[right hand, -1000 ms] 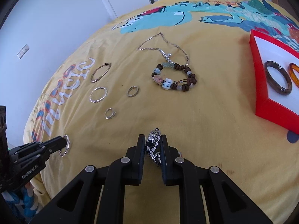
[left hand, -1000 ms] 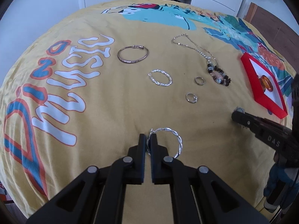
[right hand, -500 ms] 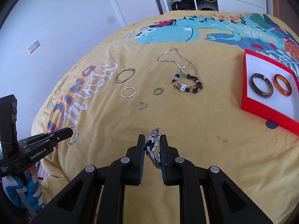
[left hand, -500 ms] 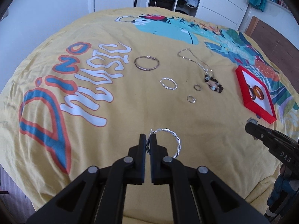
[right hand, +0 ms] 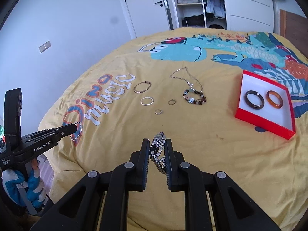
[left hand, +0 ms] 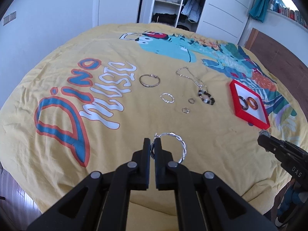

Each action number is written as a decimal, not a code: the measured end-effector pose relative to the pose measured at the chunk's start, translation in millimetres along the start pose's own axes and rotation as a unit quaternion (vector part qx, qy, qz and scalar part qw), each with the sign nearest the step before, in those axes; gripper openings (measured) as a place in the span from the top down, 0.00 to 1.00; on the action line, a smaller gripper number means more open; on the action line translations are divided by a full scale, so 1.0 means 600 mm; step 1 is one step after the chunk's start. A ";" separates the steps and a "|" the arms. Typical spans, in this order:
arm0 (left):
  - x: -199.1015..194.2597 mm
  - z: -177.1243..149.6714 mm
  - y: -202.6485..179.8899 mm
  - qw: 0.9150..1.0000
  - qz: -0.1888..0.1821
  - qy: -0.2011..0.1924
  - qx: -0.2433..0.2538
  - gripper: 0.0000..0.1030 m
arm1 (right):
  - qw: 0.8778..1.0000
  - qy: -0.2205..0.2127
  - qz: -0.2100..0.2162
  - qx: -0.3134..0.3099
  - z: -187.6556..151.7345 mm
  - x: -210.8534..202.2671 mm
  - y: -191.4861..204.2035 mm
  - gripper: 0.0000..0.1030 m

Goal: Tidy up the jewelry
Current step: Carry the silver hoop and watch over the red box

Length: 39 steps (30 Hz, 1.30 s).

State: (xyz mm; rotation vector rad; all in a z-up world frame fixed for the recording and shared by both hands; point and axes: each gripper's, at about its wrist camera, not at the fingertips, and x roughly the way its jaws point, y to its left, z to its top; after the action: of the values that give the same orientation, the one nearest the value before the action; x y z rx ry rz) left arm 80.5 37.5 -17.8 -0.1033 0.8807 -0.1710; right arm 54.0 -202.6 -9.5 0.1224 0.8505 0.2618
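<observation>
My left gripper (left hand: 153, 144) is shut on a twisted silver bangle (left hand: 180, 146), held above the yellow bedspread; the right wrist view shows this gripper (right hand: 74, 130) at the left with the bangle (right hand: 79, 132). A metal-link watch (right hand: 157, 150) is clamped in my right gripper (right hand: 157, 144), whose tip (left hand: 264, 137) enters the left wrist view at the right. The red box (right hand: 265, 121) holds a dark brown bangle (right hand: 254, 99) and an amber bangle (right hand: 274, 99). On the bedspread lie a thin bangle (right hand: 142, 87), a twisted silver ring bangle (right hand: 146, 101), two small rings (right hand: 171, 102) (right hand: 158, 112), a chain necklace (right hand: 184, 77) and a beaded bracelet (right hand: 194, 99).
The jewelry lies on a bed with a yellow dinosaur-print cover (left hand: 115, 134). Behind the bed are a white door (right hand: 146, 7) and an open wardrobe (left hand: 173, 2). Wooden floor (left hand: 279, 53) shows at the right. A hand in a blue and white glove (right hand: 23, 184) holds the left gripper.
Both grippers have risen and pulled back from the bedspread, each keeping its piece. The jewelry and red box look smaller and farther away, and more of the room shows.
</observation>
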 end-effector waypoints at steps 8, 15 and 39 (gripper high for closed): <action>-0.046 -0.004 -0.017 1.000 -0.009 -0.022 0.006 0.97 | 1.000 -0.030 -0.008 -0.002 -0.013 -0.059 0.006 0.85; -0.066 0.003 -0.038 0.999 -0.009 -0.029 0.013 0.97 | 0.999 -0.049 -0.011 0.013 -0.020 -0.092 -0.017 0.85; 0.072 0.158 -0.338 0.989 -0.063 -0.001 0.131 0.97 | 0.990 -0.071 -0.095 0.080 0.062 -0.107 -0.346 0.85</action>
State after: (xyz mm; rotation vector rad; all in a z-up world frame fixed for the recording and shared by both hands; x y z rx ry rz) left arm 159.6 -167.6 42.1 0.0870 0.8434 -0.4036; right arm 78.9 -419.7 17.9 0.2068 0.7350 0.0045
